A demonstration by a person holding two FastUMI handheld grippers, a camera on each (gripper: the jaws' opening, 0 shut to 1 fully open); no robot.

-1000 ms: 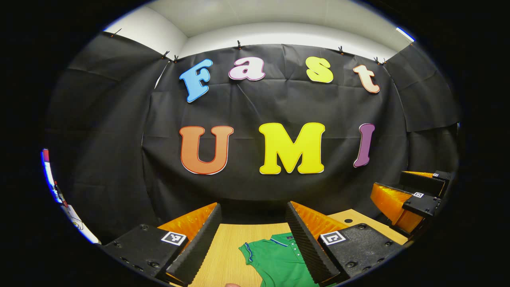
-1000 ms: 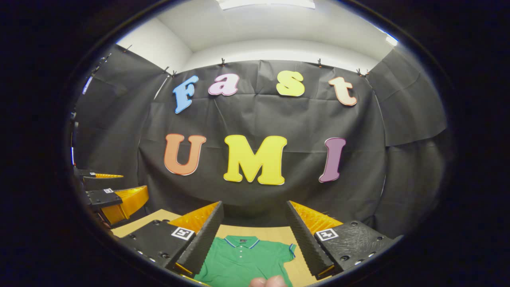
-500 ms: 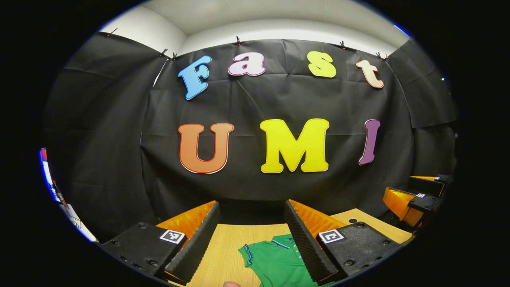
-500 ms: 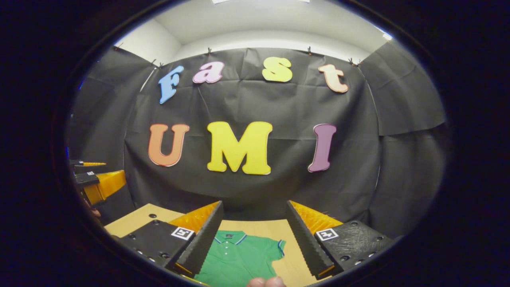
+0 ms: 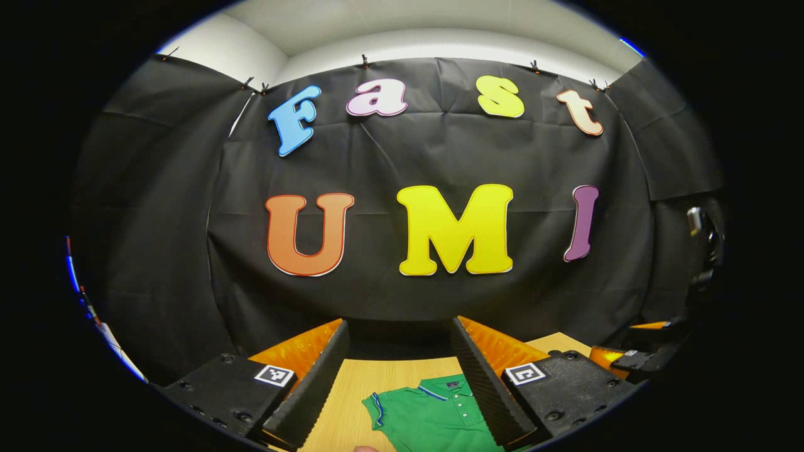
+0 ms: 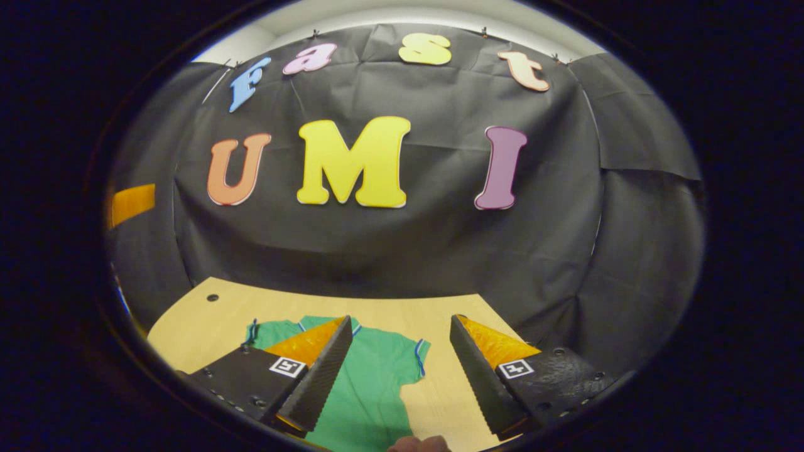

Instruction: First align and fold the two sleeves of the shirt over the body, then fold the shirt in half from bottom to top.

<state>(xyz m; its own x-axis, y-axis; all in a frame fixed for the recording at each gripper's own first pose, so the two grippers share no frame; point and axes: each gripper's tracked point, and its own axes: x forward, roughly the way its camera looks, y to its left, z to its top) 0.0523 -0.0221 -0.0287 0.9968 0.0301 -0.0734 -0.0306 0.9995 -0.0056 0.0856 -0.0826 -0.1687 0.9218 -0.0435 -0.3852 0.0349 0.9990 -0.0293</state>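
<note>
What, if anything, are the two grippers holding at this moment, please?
Nothing is held. The left gripper and the right gripper are both open above the green shirt, which lies flat on the table.

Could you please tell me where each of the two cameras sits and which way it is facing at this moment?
Left gripper view: rides on the left gripper, looking forward over the wooden table at the booth wall; its own open fingers frame the green polo shirt, with the right gripper at the right edge.
Right gripper view: rides on the right gripper, pitched down towards the table and shirt; a fingertip shows at the bottom.
Shared: shirt, table, wall.
</note>
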